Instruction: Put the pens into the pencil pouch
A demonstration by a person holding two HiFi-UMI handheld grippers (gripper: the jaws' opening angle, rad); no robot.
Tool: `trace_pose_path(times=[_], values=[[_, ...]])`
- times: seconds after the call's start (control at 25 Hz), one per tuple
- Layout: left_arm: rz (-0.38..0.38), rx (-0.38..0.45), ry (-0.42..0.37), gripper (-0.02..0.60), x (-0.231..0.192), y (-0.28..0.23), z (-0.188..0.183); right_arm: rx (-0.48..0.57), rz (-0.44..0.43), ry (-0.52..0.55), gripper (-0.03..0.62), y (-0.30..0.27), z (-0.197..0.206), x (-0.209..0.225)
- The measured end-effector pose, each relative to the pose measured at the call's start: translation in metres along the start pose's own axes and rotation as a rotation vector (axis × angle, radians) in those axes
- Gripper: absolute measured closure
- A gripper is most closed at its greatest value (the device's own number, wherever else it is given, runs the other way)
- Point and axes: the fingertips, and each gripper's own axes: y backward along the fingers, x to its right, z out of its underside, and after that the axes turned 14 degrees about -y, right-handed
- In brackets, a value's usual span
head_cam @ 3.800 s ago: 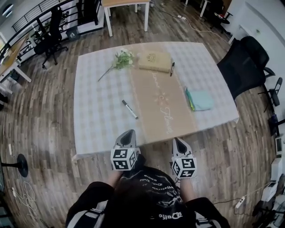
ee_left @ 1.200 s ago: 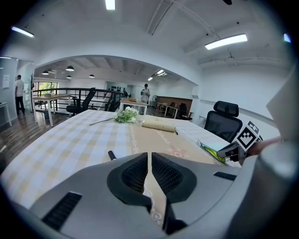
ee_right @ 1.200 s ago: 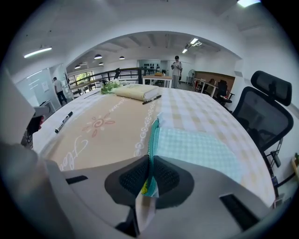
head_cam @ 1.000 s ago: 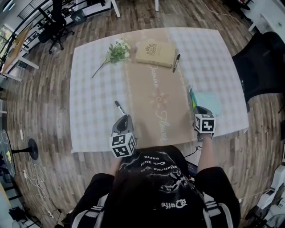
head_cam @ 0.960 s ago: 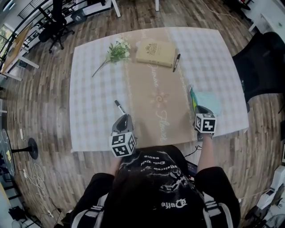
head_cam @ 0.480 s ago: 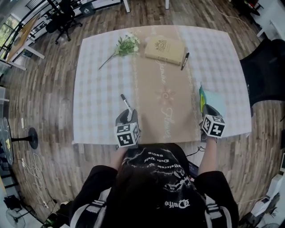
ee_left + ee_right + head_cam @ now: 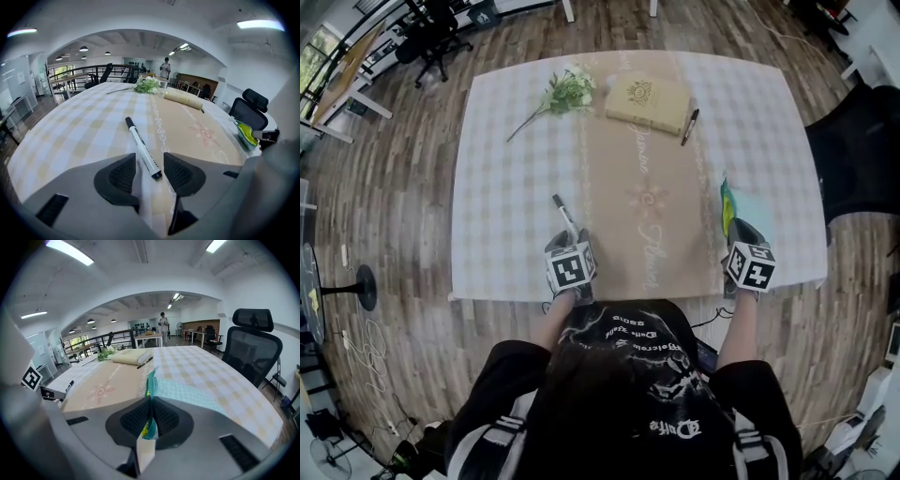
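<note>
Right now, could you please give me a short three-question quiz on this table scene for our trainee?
1. True or false: the left tool already clamps the white marker.
2. What is the right tool shut on? A the teal pouch; B the flowers; C the table runner.
3. Which object does the black pen lie beside?
Key: 1 false: its jaws have just been opening, and the marker's end lies between them with a gap on each side. 2 A. 3 The book.
</note>
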Motion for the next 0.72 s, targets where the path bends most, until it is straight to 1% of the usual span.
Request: trace_pose_path(times=[0.12, 0.24, 0.32, 0.44, 0.72], values=[[-0.018, -0.031, 0.016, 0.388, -0.003, -0.003, 0.005, 0.005, 0.001, 0.006, 0.566, 0.002, -0.004, 0.0], [-0.036, -0.045, -0.006, 0.388, -0.004, -0.005, 0.007, 0.008, 0.004, 0.008, 0.566, 0.002, -0.005, 0.001], [-0.05, -0.048, -0.007, 0.389, -0.006, -0.004, 0.007, 0.01, 0.004, 0.009, 0.566, 0.004, -0.006, 0.0], [-0.073, -0.054, -0.004, 0.457, -0.011, -0.003, 0.008, 0.007, 0.002, 0.023, 0.565, 0.003, -0.006, -0.001], [-0.064, -0.048, -0.002, 0.495, -0.014, -0.002, 0.009, 0.003, -0.002, 0.034, 0.565, 0.003, -0.003, -0.003]])
